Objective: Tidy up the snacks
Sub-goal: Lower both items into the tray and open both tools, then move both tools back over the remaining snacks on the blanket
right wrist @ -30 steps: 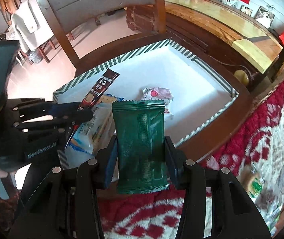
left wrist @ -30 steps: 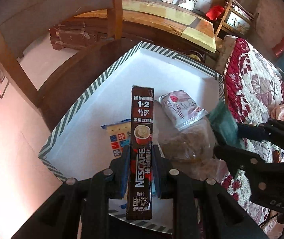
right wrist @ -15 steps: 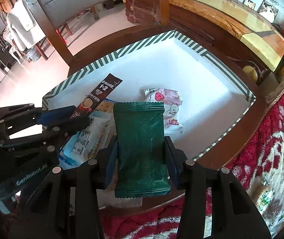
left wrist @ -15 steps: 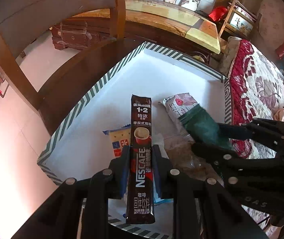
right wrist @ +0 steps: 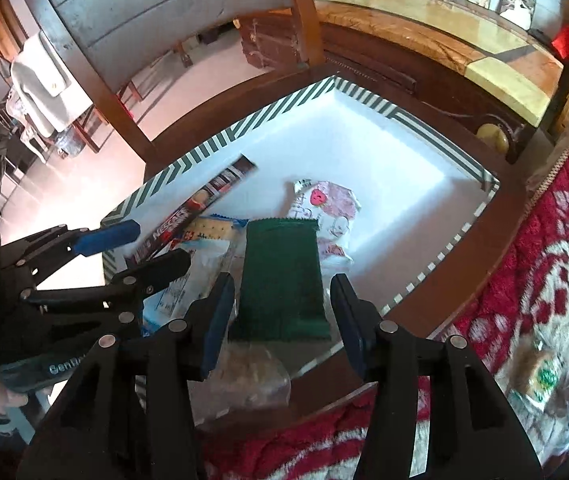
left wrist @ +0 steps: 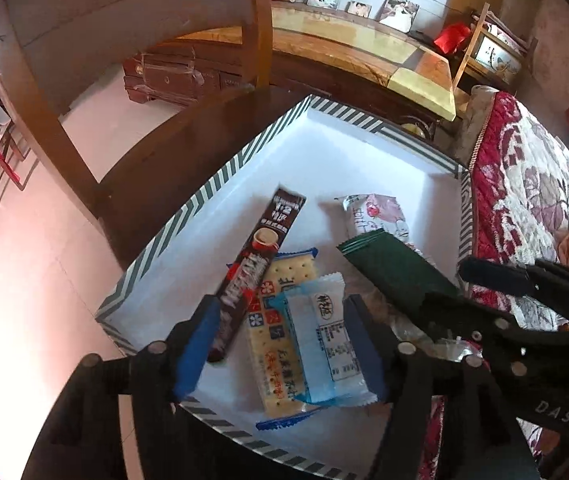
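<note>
Both jaws are opening: the left hand-held gripper lets go one coffee stick, the right hand-held gripper one green packet. The striped box holds three more wrapped snacks.

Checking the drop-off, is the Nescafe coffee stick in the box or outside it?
In. The Nescafe coffee stick lies tilted inside the striped box, overlapping the cracker packet.
</note>
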Tool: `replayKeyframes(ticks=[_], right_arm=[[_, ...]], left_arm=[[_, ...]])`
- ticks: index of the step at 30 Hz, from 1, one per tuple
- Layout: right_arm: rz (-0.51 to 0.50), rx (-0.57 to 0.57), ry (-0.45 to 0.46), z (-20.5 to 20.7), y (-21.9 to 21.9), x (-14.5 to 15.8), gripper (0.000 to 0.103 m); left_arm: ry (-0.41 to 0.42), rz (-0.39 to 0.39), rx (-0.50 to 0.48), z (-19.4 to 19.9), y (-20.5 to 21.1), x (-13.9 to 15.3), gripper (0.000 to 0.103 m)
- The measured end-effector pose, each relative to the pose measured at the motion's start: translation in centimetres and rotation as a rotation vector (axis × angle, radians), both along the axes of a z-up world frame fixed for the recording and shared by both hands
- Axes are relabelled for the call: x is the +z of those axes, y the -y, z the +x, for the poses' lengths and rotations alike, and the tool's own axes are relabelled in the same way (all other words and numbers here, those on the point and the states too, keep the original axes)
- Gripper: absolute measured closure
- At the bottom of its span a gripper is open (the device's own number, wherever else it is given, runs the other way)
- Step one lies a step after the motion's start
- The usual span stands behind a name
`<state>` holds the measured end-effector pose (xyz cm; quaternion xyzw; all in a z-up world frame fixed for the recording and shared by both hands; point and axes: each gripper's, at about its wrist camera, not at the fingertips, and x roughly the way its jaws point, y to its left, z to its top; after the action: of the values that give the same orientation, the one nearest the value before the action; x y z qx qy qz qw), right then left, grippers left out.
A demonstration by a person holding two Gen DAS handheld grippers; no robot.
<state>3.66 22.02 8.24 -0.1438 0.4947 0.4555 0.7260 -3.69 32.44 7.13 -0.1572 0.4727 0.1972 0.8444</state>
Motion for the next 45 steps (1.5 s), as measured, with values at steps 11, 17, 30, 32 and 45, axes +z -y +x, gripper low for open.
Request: replayKeyframes(ticks=[11, 17, 30, 32, 45], right_arm=[[0.068, -0.101, -0.014, -1.3, 7.1, 1.0, 0.053], [0.074, -0.169, -0.015, -1.8, 11.3, 1.0, 0.053], [0.072, -0.341, -0.027, -1.8, 22.3, 0.0, 0.053], [0.07, -0.371, -0.032, -1.7, 24.0, -0.4, 0.053], [0.074, -0.514, -0.085, -1.0, 31.7, -2.8, 0.053]], left_arm=[[0.052, 0.034, -0.062, -0.4, 5.0, 1.9, 0.022], [0.053, 0.028, -0.132, 0.0, 8.7, 2.2, 0.02], [0.032, 0.041, -0.272, 1.4, 16.0, 2.0, 0.02], [0.024, 0.04, -0.29, 1.7, 17.0, 1.8, 0.02], [-0.019, -0.027, -0.374, 5.3, 21.7, 0.2, 0.02]])
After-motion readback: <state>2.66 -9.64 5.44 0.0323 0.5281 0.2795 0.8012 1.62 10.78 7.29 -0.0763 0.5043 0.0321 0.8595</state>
